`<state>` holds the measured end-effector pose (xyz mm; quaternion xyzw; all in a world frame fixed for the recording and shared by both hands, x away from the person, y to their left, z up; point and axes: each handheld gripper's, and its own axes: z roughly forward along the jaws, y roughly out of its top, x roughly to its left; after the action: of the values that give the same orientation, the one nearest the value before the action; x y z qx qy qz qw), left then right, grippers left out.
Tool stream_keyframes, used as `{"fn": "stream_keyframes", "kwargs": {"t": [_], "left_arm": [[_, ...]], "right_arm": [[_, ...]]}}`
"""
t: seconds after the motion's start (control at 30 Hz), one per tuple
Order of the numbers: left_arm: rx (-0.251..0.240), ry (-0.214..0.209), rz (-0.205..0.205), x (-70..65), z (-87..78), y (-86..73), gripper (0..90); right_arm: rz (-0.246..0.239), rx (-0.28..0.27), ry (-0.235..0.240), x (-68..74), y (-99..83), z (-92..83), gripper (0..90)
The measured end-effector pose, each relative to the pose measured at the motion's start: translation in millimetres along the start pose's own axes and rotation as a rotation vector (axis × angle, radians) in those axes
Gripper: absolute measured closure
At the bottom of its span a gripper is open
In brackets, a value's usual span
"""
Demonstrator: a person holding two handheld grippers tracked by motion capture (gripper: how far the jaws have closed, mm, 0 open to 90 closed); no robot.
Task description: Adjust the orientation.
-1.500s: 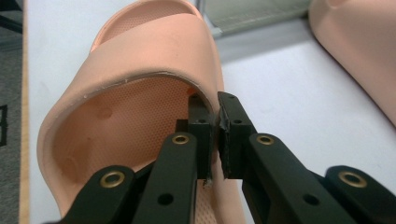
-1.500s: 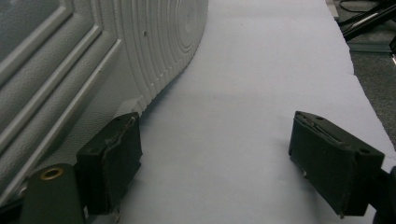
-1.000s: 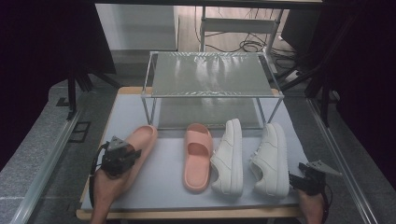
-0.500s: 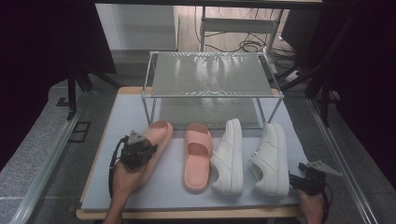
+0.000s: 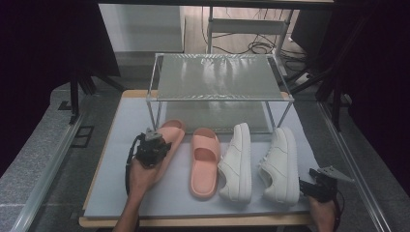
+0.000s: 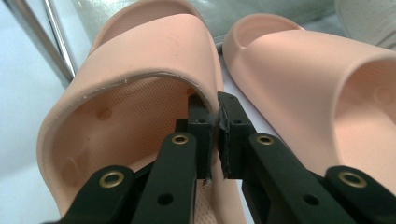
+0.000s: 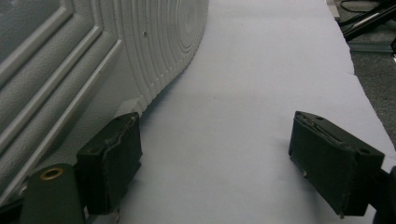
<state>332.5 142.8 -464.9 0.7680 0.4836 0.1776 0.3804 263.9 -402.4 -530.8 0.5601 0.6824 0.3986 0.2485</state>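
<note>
The left gripper (image 6: 212, 109) pinches the strap edge of the left slipper (image 6: 140, 70), ready to shift it; its mate (image 6: 322, 93) lies just beside. The right gripper (image 7: 215, 158) rests with jaws wide apart, empty, beside the white sneaker (image 7: 93, 56).

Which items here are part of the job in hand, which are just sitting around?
In play:
- left slipper, its strap edge pinched in the left tool
- second slipper
- shoe rack

Idle:
- two white sneakers
- right tool, open beside the right sneaker
- cables on the floor

Two white sneakers (image 5: 256, 162) lie before a metal rack (image 5: 218, 77).
</note>
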Motion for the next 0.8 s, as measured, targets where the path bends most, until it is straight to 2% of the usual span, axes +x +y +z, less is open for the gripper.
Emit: {"fn": "stream_keyframes", "kwargs": {"t": [0.27, 0.4, 0.53, 0.6, 0.67, 0.8], "left_arm": [[-0.014, 0.018, 0.016, -1.1, 17.1, 9.0, 85.0], [-0.031, 0.018, -0.005, 0.2, 23.7, 12.9, 85.0], [-0.05, 0.049, -0.022, 0.9, 34.1, 18.9, 84.9], [-0.053, 0.053, -0.029, 1.3, 36.3, 20.6, 85.0], [-0.065, 0.06, -0.053, 1.5, 42.5, 26.2, 84.9], [-0.078, 0.071, -0.065, -0.7, 48.9, 33.3, 84.9]], "right_arm": [[-0.002, 0.001, 0.001, -0.2, 0.0, -0.1, 17.5], [-0.002, 0.001, 0.0, -0.1, 0.0, -0.1, 17.5], [-0.001, -0.001, 0.0, -0.1, -0.1, 0.1, 17.4], [-0.001, -0.001, 0.001, -0.2, -0.1, 0.0, 17.5], [0.002, -0.003, 0.003, -0.2, -0.2, 0.2, 17.4], [0.003, -0.003, 0.003, -0.3, -0.1, 0.0, 17.5]]}}
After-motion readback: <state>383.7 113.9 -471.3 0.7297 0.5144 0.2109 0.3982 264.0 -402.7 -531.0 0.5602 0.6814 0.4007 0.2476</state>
